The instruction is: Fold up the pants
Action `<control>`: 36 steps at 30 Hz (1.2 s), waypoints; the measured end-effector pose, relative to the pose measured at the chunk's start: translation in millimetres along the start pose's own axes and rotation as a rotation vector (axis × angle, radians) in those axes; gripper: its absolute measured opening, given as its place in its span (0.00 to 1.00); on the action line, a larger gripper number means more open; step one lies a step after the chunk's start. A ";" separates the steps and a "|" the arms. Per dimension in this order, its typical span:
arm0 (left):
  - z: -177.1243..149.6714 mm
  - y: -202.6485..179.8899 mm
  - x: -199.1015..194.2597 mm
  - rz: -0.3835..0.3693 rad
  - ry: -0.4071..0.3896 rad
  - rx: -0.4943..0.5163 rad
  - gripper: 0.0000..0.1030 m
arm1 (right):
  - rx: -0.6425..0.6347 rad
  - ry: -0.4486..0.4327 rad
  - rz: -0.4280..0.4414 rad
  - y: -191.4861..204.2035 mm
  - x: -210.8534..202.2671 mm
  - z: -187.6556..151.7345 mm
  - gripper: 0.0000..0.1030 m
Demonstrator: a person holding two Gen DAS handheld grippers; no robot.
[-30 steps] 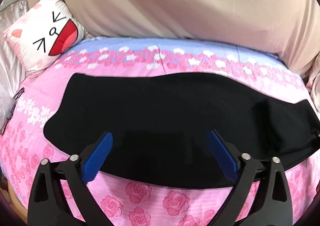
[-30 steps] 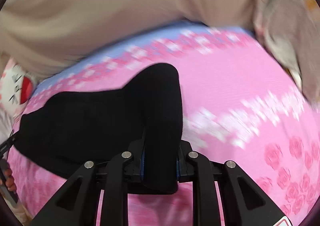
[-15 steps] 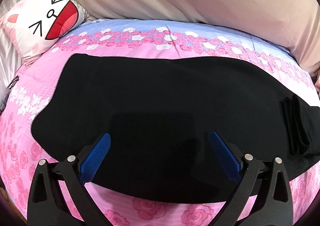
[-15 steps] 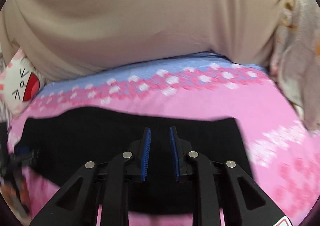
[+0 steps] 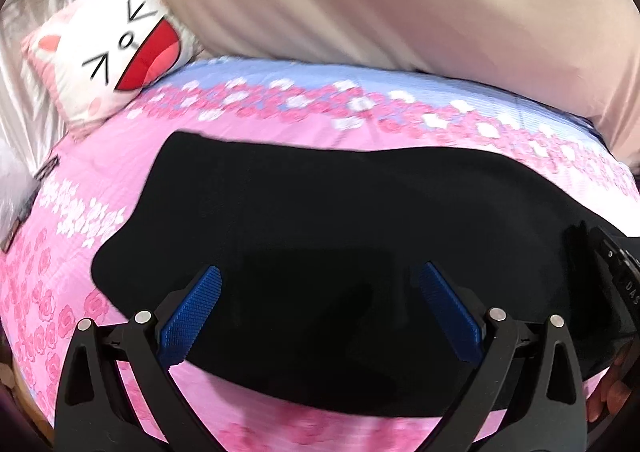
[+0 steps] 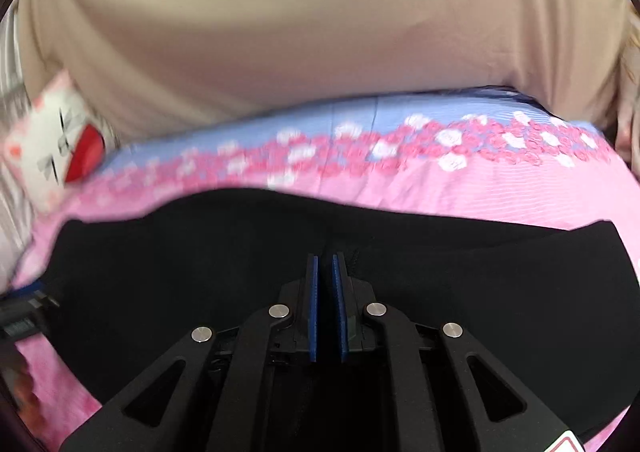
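From my seat at the controls, the largest thing is the bed [image 5: 248, 139], spread with a pink cotton sheet printed with roses and a pale blue band along its far side. Behind it hangs a broad beige fabric backdrop [image 5: 400, 3], falling in soft folds down to the far edge of the bed. The black pants [image 5: 320, 219] lie flat across the middle of the bed as one long dark band, their near edge close to me, and in the right wrist view the same pants [image 6: 160, 272] fill the lower half of the frame. A square white and pink cushion with a laughing cartoon cat face [image 5: 116, 43] leans at the far left corner, clear of the pants. My left tongs [image 5: 320, 316] stand wide above the near part of the pants, with nothing between the blue pads. My right tongs [image 6: 325, 308] have just been closing and now show only a narrow slit between the pads; I cannot tell whether any cloth is caught there.
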State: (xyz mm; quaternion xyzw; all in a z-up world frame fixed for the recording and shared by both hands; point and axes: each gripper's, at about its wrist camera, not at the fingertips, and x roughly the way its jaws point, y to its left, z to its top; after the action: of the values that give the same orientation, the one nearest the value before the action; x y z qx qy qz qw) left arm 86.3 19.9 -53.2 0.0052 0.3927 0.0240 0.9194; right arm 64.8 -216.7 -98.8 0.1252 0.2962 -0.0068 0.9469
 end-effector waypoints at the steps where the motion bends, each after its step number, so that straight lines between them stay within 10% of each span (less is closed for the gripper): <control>1: 0.6 -7.5 -0.4 0.003 -0.004 0.013 0.95 | -0.001 -0.005 -0.009 -1.3 -1.7 1.7 0.10; 26: -6.8 -86.1 4.0 0.034 0.041 0.065 0.95 | -0.029 0.107 0.002 3.6 11.2 -5.0 0.11; 36: -8.0 -89.2 3.9 0.055 0.048 0.090 0.95 | 0.092 -0.040 0.070 -15.5 -22.1 6.0 0.11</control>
State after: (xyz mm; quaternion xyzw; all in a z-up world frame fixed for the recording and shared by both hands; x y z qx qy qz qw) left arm 86.8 -69.1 -64.1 0.0569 0.4151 0.0317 0.9074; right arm 48.6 -234.5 -85.3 0.1789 0.2721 0.0102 0.9454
